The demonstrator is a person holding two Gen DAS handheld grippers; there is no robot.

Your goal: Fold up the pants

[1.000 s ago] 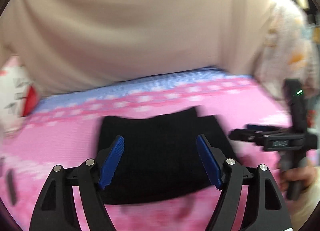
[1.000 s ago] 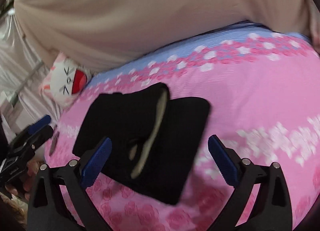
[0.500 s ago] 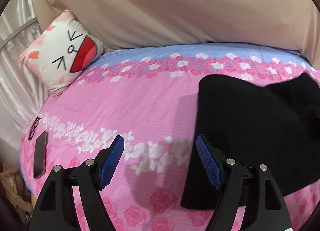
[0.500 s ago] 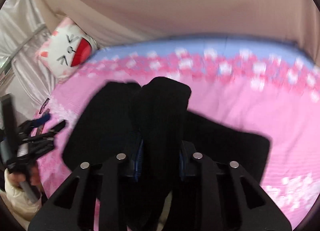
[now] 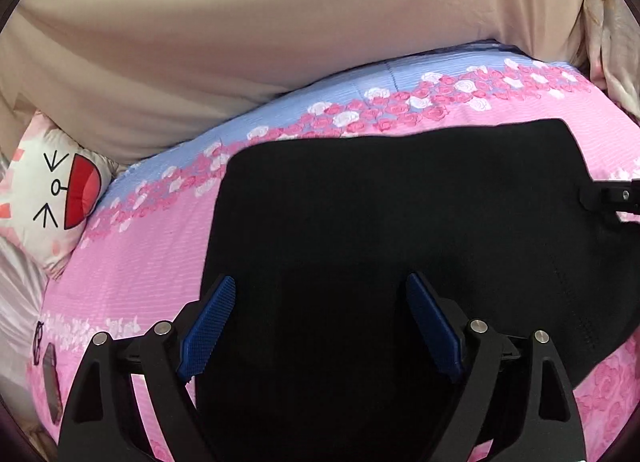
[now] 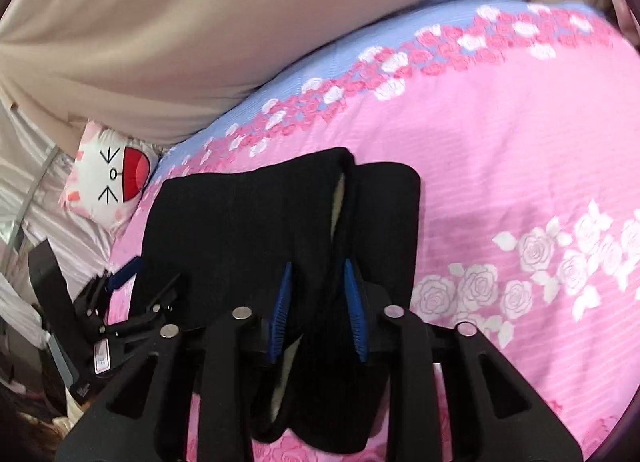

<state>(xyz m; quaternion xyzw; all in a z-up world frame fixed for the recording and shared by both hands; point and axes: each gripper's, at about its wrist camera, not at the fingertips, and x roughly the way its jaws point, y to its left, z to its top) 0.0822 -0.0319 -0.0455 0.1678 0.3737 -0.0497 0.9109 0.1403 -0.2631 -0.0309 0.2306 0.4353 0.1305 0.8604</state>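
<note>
My right gripper (image 6: 316,306) is clamped on a raised fold of the black pants (image 6: 248,230): the two blue pads (image 6: 352,306) stand close together with a thick ridge of the dark cloth pinched between them, though the jaws have eased a little wider in the last moment. A pale lining (image 6: 339,198) shows in the slit of the fold just beyond the pads. My left gripper (image 5: 320,326) hangs with its jaws wide apart, having just opened further, above the near part of the pants (image 5: 380,230); dark cloth fills the gap between the blue pads (image 5: 208,326), but I see neither pad pressing on it.

The pants lie folded into a broad black block on the pink rose-printed bedspread (image 6: 520,150), toward its near left part in the right wrist view. In that view the left gripper (image 6: 132,294) sits at the pants' left edge. In the left wrist view the tip of the right gripper (image 5: 616,198) reaches in at the far right edge of the cloth.

Beyond the pants the spread turns to a blue band (image 5: 320,102) with roses. A cat-face cushion (image 5: 52,198) lies at the left corner of the bed, and a beige curtain (image 5: 280,22) hangs behind. A dark flat object (image 5: 52,382) lies on the spread at its left edge.
</note>
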